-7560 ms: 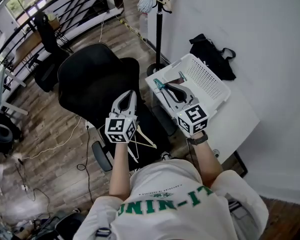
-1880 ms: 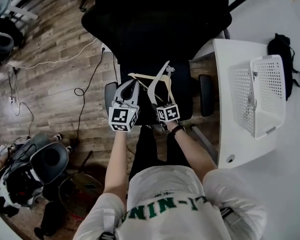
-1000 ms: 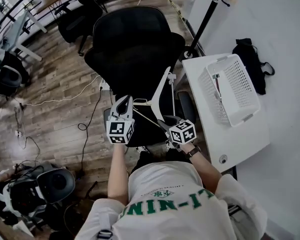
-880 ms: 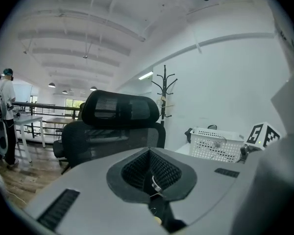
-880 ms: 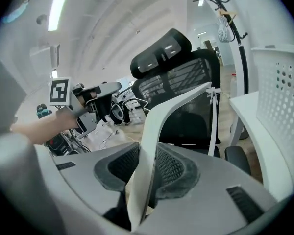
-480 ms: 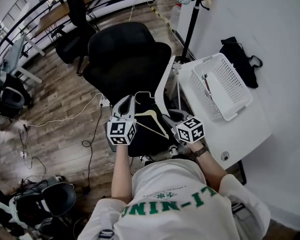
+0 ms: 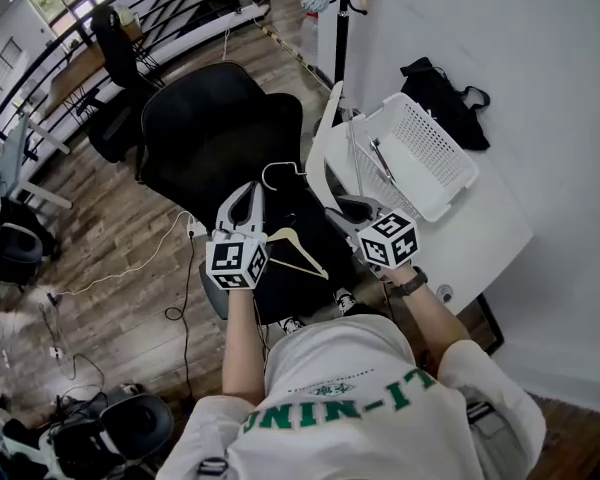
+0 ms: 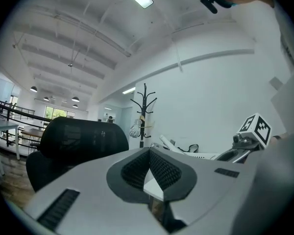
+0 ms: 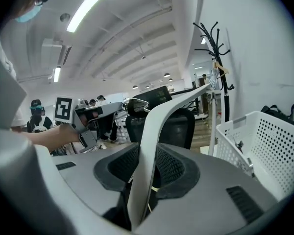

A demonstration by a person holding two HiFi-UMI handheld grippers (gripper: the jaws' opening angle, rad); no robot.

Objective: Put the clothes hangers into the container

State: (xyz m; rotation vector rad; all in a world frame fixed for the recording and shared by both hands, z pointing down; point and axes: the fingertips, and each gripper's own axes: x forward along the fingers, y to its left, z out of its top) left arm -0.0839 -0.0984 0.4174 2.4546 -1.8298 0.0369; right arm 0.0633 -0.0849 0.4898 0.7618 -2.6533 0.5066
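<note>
Floor [image 7: 110,258]: brown wood-grain planks, with cables trailing across them.
Office chair [image 7: 215,133]: black, with a rounded mesh back, to the left of the worktop.
Worktop [image 7: 480,243]: smooth white slab with a rounded corner, set against the white wall.
Container [image 7: 425,143]: white plastic basket with perforated walls and a rectangular rim. It sits on the worktop, and a thin dark item lies inside it.
White hanger [image 9: 149,131]: flat, smooth, curved plastic band. Its long axis runs from the right gripper up and away from the person. The far end arcs over the worktop's near edge, just beside the container and not yet in it.
Wooden hanger [image 7: 298,253]: thin tan bars forming a shallow triangle, seen over the chair seat between the two grippers. I cannot tell whether it is held.
Right gripper [image 7: 340,206]: its ribbed dark pads are clamped narrowly on the white hanger's lower end.
Left gripper [image 7: 248,190]: its pads meet at the tips, and nothing shows gripped between them.
</note>
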